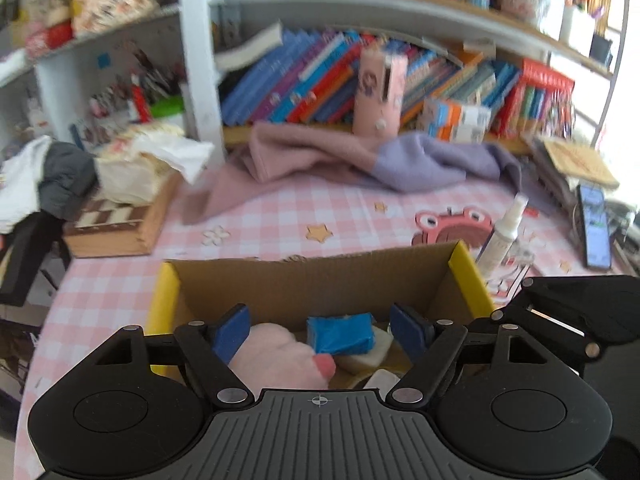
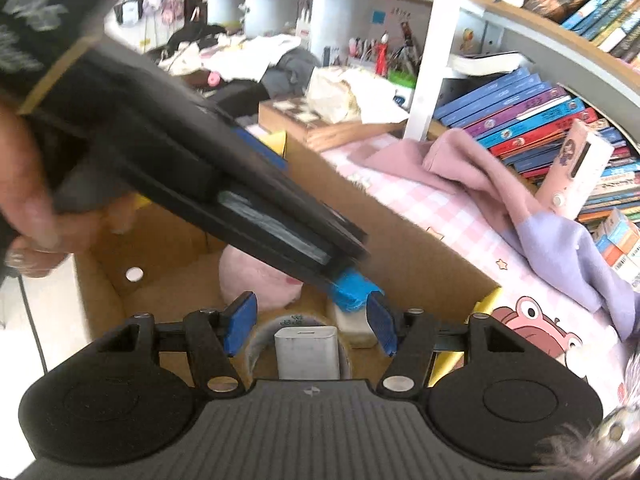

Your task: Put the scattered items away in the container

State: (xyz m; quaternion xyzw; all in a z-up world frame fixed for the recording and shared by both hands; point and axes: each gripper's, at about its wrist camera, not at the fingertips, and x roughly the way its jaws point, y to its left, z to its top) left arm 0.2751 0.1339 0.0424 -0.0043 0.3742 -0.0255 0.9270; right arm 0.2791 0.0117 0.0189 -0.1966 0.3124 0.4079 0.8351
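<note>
My box (image 1: 312,280) sits on the table (image 1: 280,216), near me. In it a soft toy (image 1: 276,356) lies left of a small packet (image 1: 340,334). A spray bottle (image 1: 502,232) stands right of the box. A cloth (image 1: 360,160) lies far behind it, before the books (image 1: 320,80).

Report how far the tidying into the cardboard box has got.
Done: the cardboard box already holds a pink plush, a blue-wrapped block, a tape roll and a white charger. In hand: nothing; the left gripper and right gripper are open over the box. Left: the spray bottle on the tablecloth.
</note>
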